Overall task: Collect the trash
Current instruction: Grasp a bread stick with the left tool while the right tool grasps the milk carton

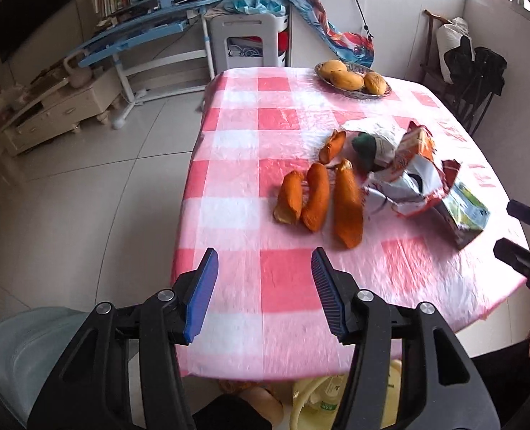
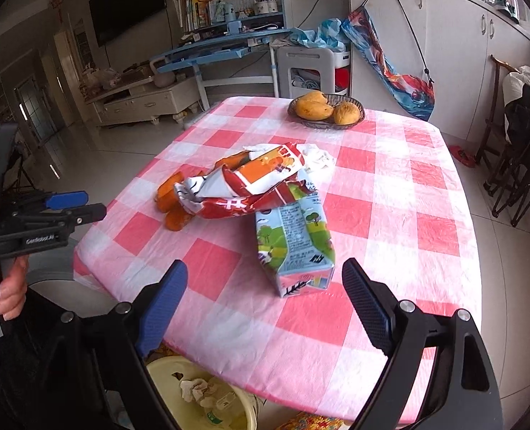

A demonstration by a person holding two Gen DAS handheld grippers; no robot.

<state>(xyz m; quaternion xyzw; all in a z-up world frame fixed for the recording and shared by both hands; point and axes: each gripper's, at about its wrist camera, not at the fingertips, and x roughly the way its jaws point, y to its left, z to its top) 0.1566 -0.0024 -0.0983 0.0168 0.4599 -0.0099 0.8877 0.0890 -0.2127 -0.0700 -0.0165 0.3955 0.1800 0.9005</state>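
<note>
The left tool (image 1: 265,268) hangs half-open and empty over the near edge of the checked worktop (image 1: 236,143). Ahead lie orange peels (image 1: 316,200), then crumpled wrappers (image 2: 250,186) and a flattened milk carton (image 2: 297,247). The right tool (image 2: 265,286) gapes wide, gripping nothing, just short of the carton. A yellow bin (image 2: 200,394) sits below.
</note>
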